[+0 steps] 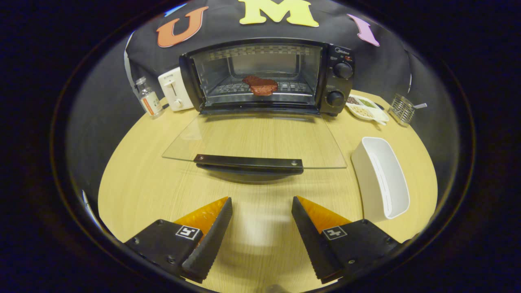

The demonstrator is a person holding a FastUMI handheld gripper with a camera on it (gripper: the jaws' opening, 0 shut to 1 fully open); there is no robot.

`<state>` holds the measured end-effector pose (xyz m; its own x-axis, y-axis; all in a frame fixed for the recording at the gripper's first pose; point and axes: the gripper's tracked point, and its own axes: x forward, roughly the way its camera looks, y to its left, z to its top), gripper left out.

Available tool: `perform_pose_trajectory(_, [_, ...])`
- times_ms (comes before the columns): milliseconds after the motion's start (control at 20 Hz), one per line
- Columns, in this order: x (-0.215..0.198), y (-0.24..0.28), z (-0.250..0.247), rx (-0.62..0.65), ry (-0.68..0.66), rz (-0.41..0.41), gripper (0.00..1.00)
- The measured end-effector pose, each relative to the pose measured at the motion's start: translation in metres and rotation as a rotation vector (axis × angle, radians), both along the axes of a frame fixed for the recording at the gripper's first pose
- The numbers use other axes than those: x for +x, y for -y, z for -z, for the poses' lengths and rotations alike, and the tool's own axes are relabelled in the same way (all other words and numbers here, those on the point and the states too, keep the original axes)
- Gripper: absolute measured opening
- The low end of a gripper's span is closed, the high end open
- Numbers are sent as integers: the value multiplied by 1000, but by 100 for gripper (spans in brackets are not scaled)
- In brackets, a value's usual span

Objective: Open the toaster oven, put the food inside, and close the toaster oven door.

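Your fingers [261, 228] spread apart, empty, low over desk [134, 187]. Door handle [249, 162] just ahead, long axis left-right across them. Food [260, 86] already on rack inside toaster oven [266, 75], far side. Door [260, 138] lies flat open; lift it shut.

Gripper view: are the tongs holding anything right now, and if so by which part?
Nothing is held. The tongs are open above the bare wooden table, short of the black handle on the lowered glass door.
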<state>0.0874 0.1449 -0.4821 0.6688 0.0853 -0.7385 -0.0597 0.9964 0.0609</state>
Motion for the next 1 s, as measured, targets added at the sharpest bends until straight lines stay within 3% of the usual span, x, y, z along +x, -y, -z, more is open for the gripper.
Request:
perform_pose_trajectory(450, [25,-6,2,12,-36,27,94])
perform_pose_trajectory(1000, [47,11,-60,11,9,34,94])
